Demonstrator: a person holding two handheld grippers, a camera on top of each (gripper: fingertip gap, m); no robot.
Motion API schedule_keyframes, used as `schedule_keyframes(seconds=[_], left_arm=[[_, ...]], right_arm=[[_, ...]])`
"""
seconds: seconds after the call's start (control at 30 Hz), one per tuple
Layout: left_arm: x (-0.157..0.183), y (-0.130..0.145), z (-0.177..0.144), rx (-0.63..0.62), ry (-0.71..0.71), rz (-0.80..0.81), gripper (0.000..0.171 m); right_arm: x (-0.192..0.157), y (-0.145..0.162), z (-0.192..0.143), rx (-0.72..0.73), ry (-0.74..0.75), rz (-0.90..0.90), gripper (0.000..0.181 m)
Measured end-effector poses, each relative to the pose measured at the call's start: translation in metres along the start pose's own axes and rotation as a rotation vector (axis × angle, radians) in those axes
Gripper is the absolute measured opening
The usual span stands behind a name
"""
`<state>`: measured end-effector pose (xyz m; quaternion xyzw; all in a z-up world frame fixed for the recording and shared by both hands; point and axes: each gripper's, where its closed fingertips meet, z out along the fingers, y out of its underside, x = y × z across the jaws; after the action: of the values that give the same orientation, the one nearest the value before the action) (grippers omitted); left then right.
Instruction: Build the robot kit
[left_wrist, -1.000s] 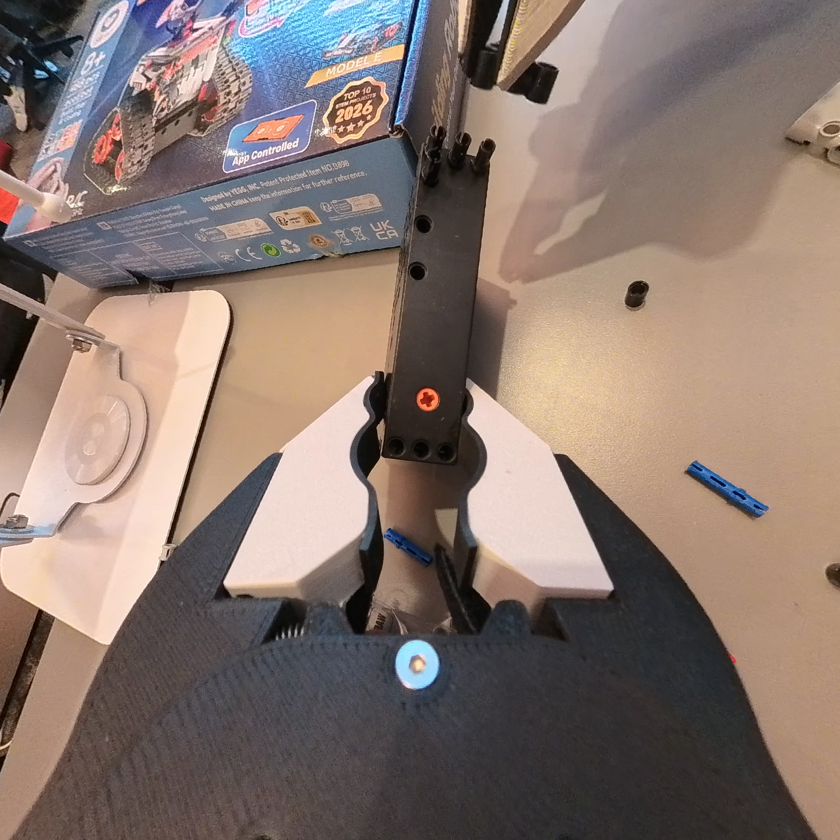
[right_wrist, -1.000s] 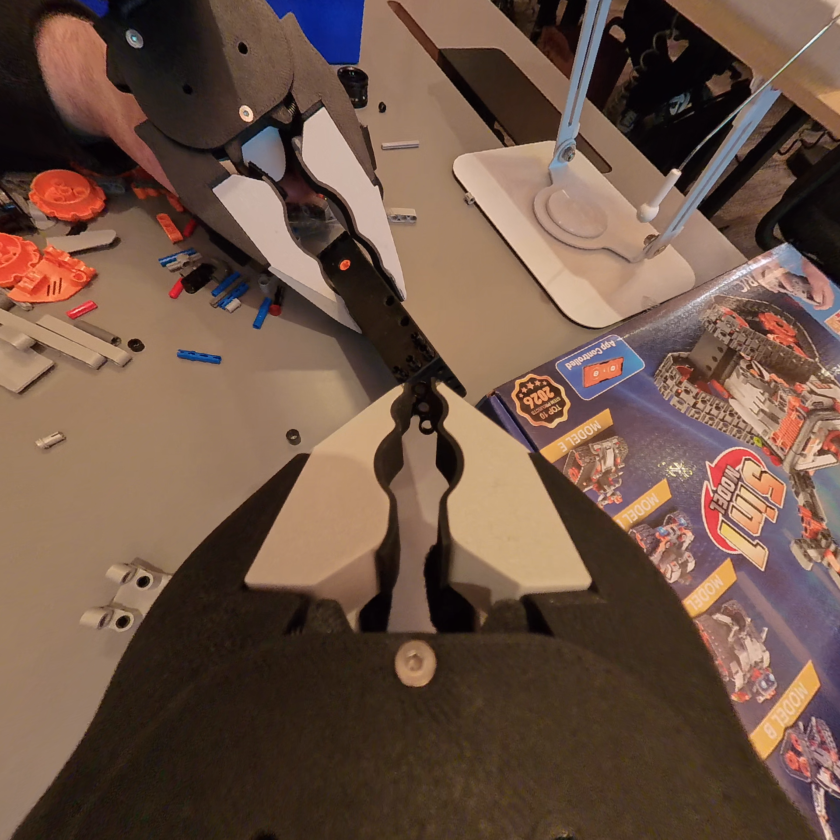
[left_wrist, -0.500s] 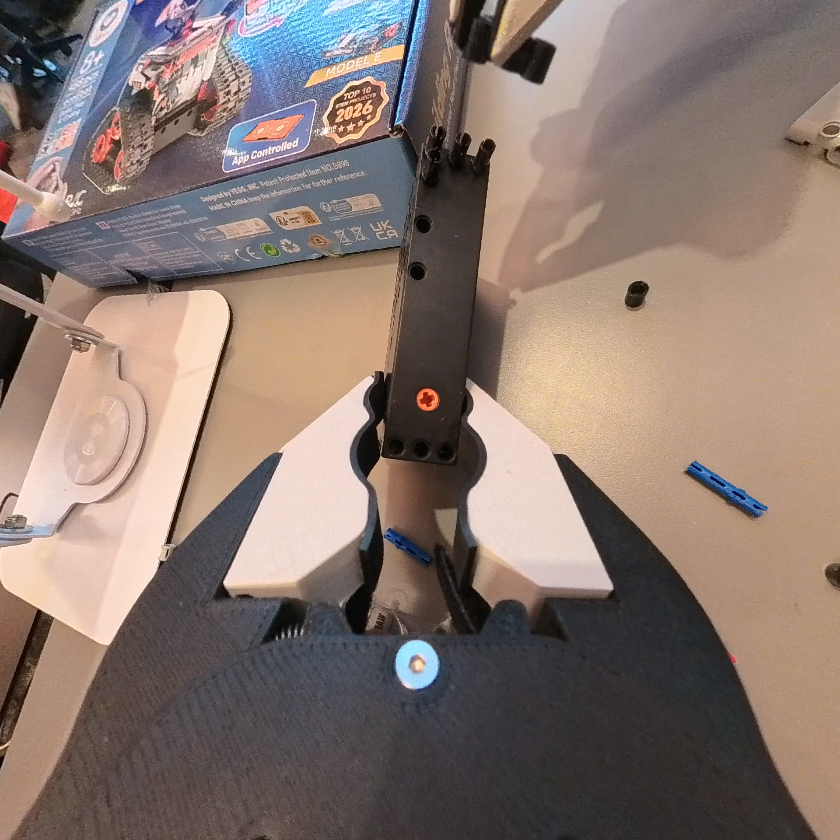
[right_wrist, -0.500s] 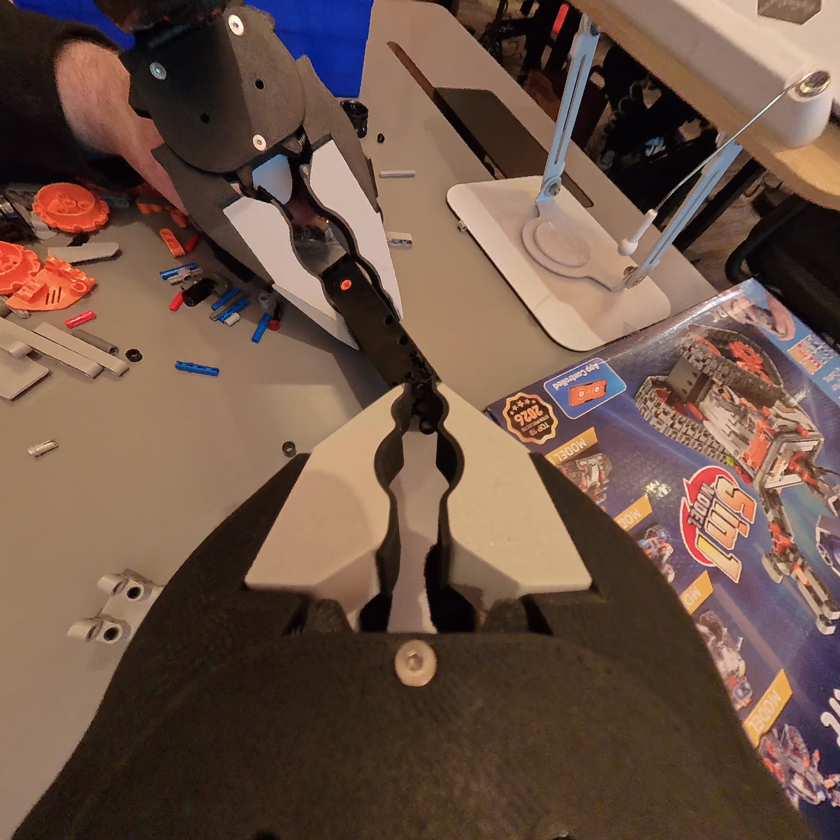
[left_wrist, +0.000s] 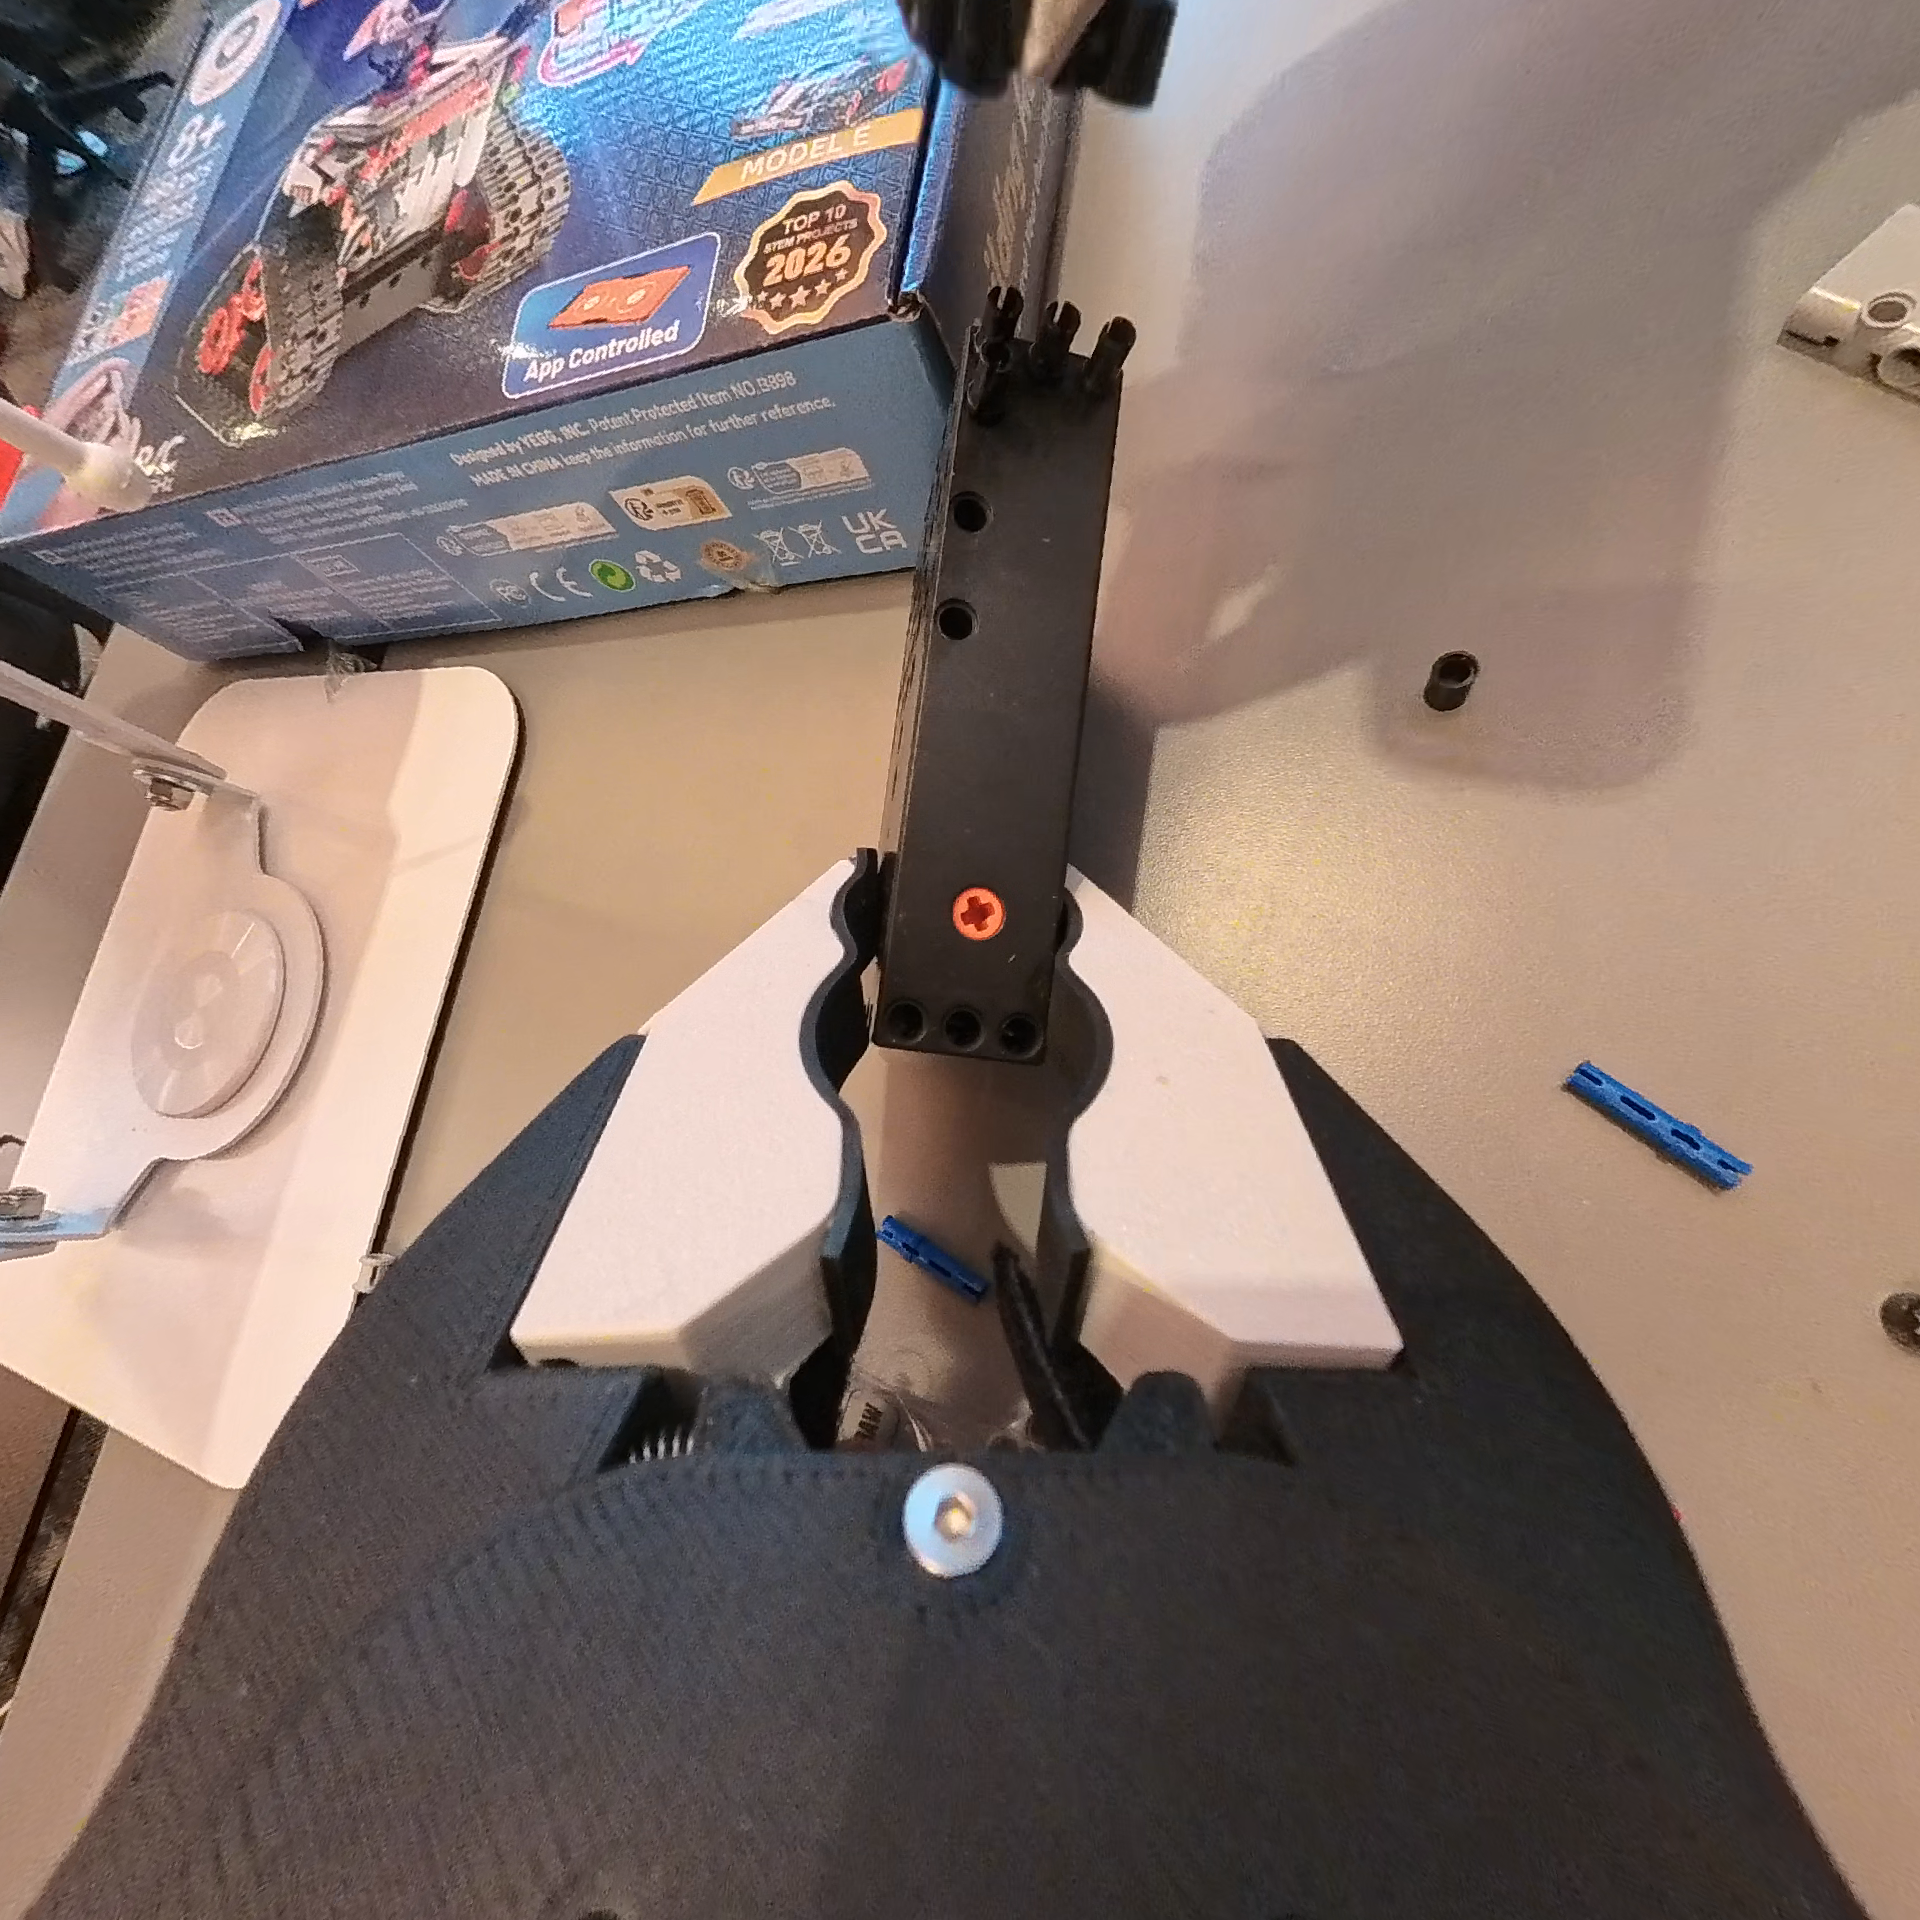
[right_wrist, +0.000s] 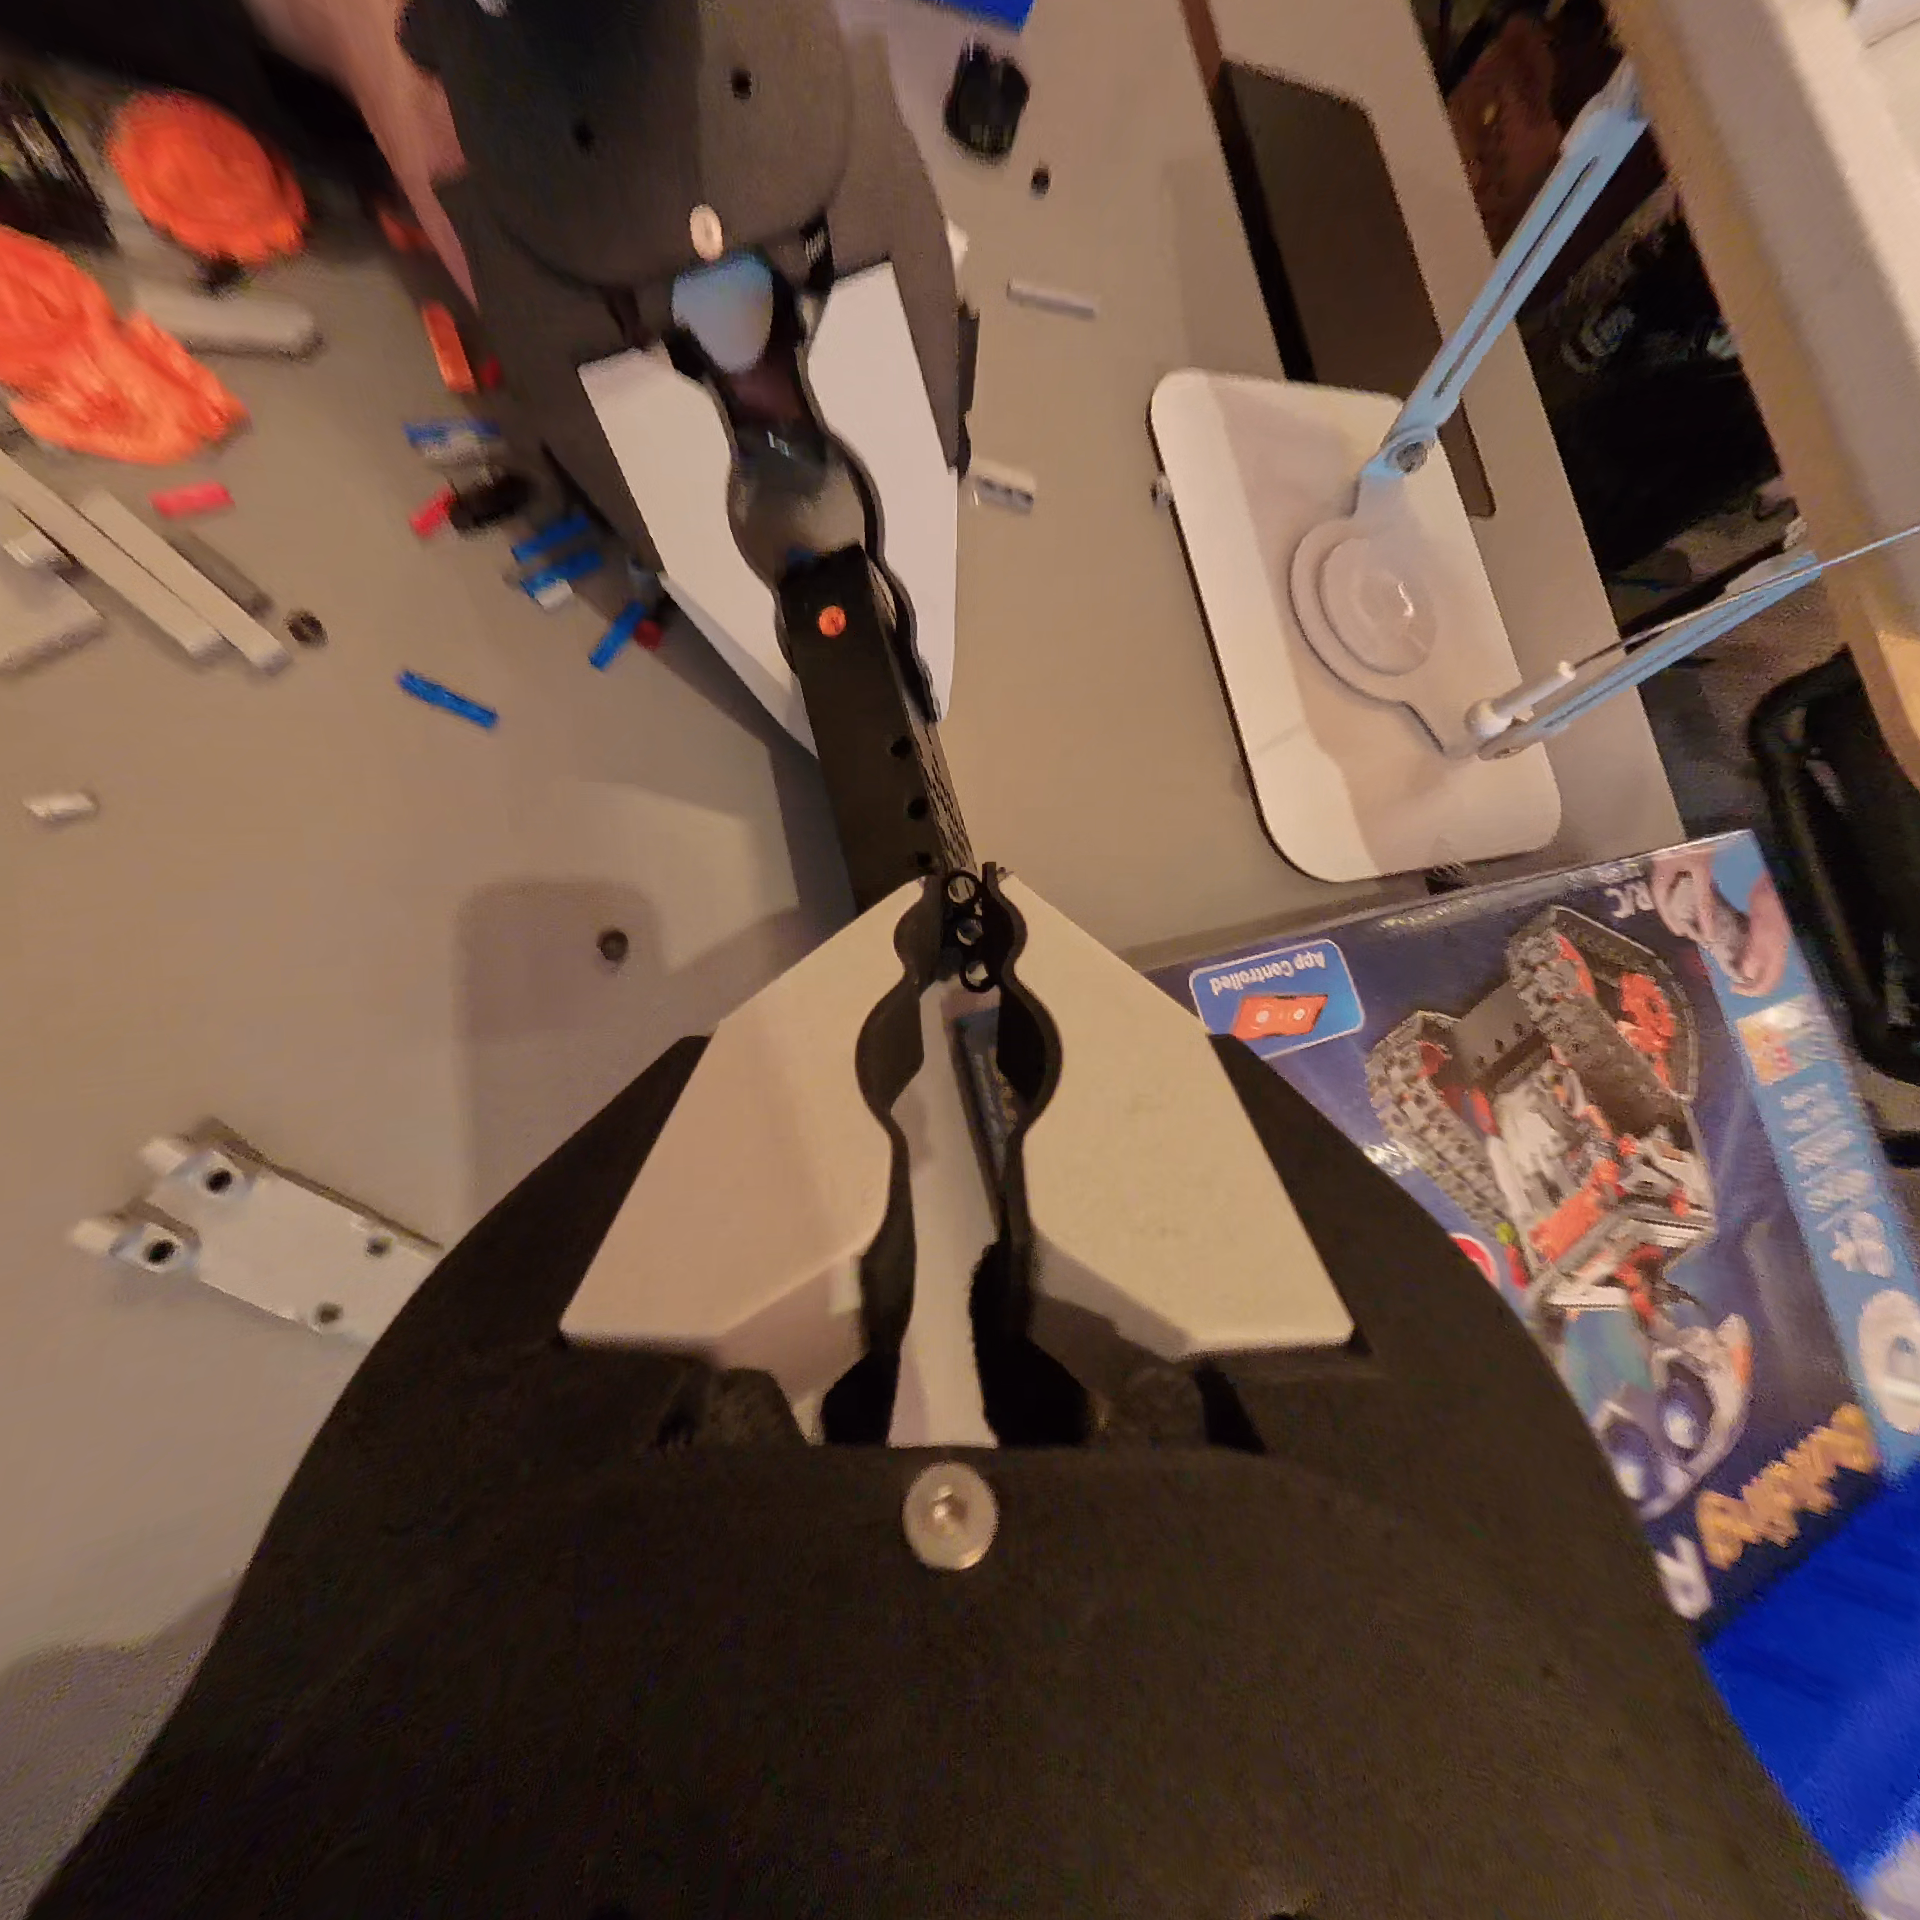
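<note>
My left gripper (left_wrist: 961, 873) is shut on the near end of a long black block (left_wrist: 1008, 675) with an orange cross hole, held out over the grey table. Three black pins stick out of the block's far end. My right gripper (right_wrist: 963, 883) is nearly closed on a small black pin piece (right_wrist: 968, 935), close to that far end but apart from it. It shows blurred at the top edge of the left wrist view (left_wrist: 1039, 42). The right wrist view shows the left gripper (right_wrist: 868, 717) and the block (right_wrist: 883, 727).
A blue toy box (left_wrist: 468, 260) lies beyond the block and also shows in the right wrist view (right_wrist: 1507, 1091). A white lamp base (left_wrist: 260, 935) is beside it. A blue pin (left_wrist: 1657, 1138), a black bush (left_wrist: 1451, 681), a grey part (right_wrist: 260, 1236) and orange parts (right_wrist: 104, 364) lie on the table. My hands' fingertips stand some 10 cm from each other. It is some 8 cm from my left tips to the black bush (left_wrist: 1451, 681). Look for it in the right wrist view (right_wrist: 615, 945) too.
My right gripper has drawn back from the block's far end, moving up to the top edge of the left view. The left gripper and block have not moved.
</note>
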<state>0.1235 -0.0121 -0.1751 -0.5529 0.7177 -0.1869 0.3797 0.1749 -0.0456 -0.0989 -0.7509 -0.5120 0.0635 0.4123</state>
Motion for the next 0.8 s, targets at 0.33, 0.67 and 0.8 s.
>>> schedule_keyframes(seconds=[0.33,0.67,0.8], left_arm=[[0.0,0.0,0.0,0.001,-0.004,0.003,0.028],[0.0,0.0,0.0,0.0,-0.005,0.004,0.028],[0.0,0.0,0.0,0.0,-0.006,0.006,0.028]], right_arm=[[-0.009,0.006,0.021,-0.146,0.039,-0.154,0.005],[-0.009,0.005,0.023,-0.16,0.068,-0.171,0.005],[-0.01,0.006,0.025,-0.156,0.069,-0.17,0.005]])
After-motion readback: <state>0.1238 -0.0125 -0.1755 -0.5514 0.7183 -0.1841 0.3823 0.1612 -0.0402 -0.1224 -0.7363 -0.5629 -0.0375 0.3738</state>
